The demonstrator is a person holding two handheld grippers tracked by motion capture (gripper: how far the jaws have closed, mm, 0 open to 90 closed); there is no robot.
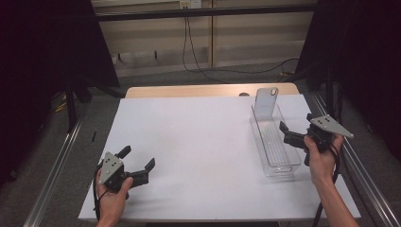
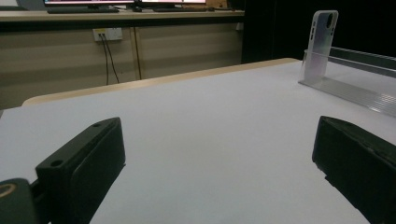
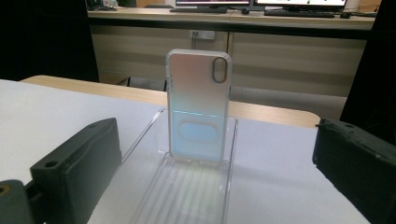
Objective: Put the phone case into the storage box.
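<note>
A clear phone case (image 1: 266,101) (image 3: 198,105) (image 2: 320,44) stands upright against the far end of a long clear plastic tray (image 1: 275,142) (image 3: 140,135) on the right side of the white table. My right gripper (image 1: 295,132) (image 3: 215,186) hovers open at the tray's near right edge, pointing along it toward the case, with nothing between its jaws. My left gripper (image 1: 138,159) (image 2: 219,168) rests open near the table's front left, its jaws empty over bare white surface.
The white sheet (image 1: 198,151) covers a wooden table (image 1: 189,91) with a hole near the far edge. Metal rails (image 1: 52,170) run along both sides. Cables (image 1: 198,61) hang by the far wall, with a desk and monitors (image 3: 261,5) beyond.
</note>
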